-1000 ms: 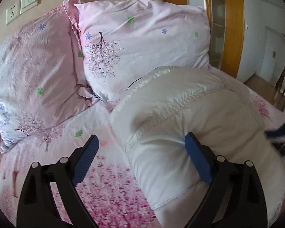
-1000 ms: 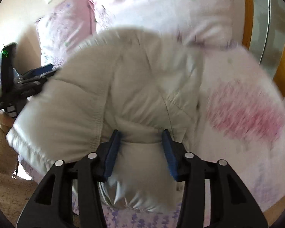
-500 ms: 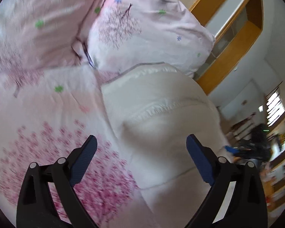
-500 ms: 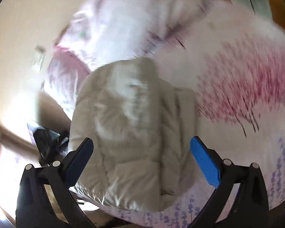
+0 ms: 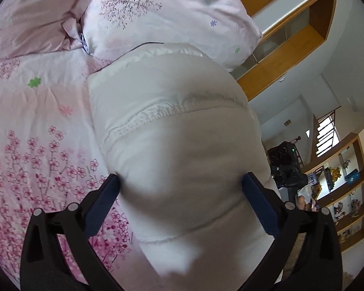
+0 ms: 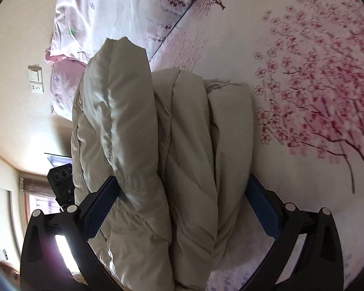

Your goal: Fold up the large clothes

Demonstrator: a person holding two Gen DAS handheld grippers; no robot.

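Note:
A folded white puffer jacket (image 5: 172, 126) lies in a thick bundle on the pink floral bedspread (image 5: 36, 126). My left gripper (image 5: 180, 194) is open wide, its blue pads touching both sides of one end of the bundle. The right wrist view shows the jacket (image 6: 172, 145) from the other end as stacked beige layers. My right gripper (image 6: 182, 194) is open wide too, with a pad on each side of the stack. The other gripper shows at the far end in each view (image 5: 285, 162) (image 6: 62, 181).
Two pink pillows (image 5: 172, 12) lie against the headboard wall behind the jacket. The bedspread (image 6: 315, 84) stretches right of the bundle. A wooden door frame (image 5: 286, 36) and shelves (image 5: 347, 194) stand beyond the bed's side. Wall switches (image 6: 36, 82) are on the wall.
My right gripper let go of the jacket fold, opened wide and came round the bundle's end. My left gripper tilted and moved in so both pads now straddle the other end.

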